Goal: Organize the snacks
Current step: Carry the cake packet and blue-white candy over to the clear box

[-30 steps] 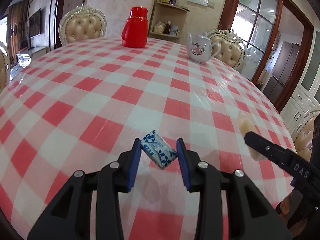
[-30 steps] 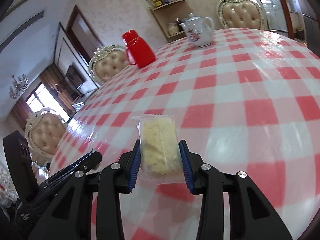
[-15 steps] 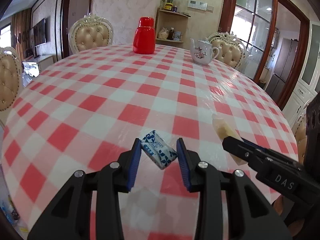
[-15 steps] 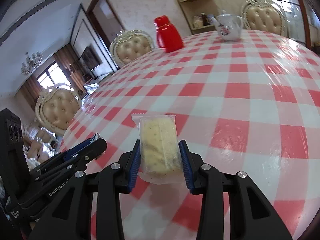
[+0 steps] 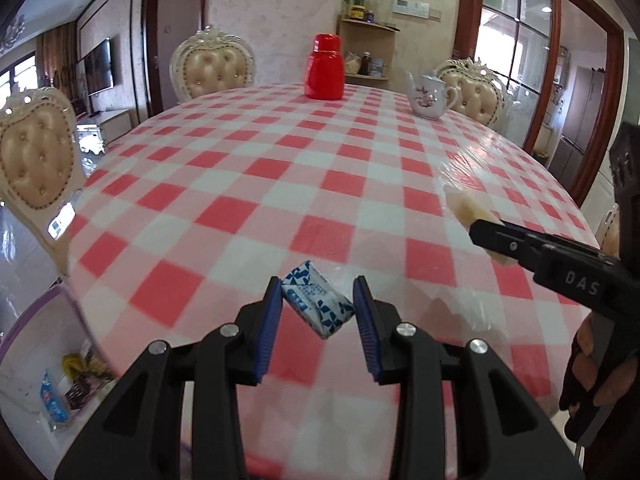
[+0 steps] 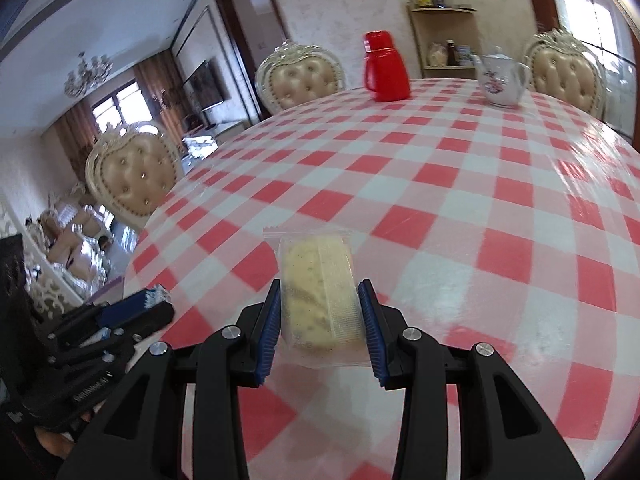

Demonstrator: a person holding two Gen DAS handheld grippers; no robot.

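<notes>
The round table (image 5: 360, 184) under its red-and-white checked cloth fills the middle of both views, and its near rim curves across the lower left of the left wrist view, where the floor and a purple-rimmed bin (image 5: 48, 344) with wrapped snacks inside show just past the edge. The cloth between the grippers and the far side is bare and open. At the far rim, in the upper middle of the frame, stand a red thermos jug (image 5: 324, 67) and, well to its right, a white flowered teapot (image 5: 430, 96); cream tufted chairs (image 5: 214, 68) ring the table beyond them. The left gripper (image 5: 318, 306) is clamped on a small blue-and-white wrapped candy (image 5: 316, 304), held tilted between its blue pads above the near edge. The right gripper (image 6: 320, 312) is clamped on a clear-wrapped yellowish cake slice (image 6: 318, 288), held lengthwise above the cloth. Each gripper intrudes on the other's view: the right one from the right edge, the left one at lower left.
</notes>
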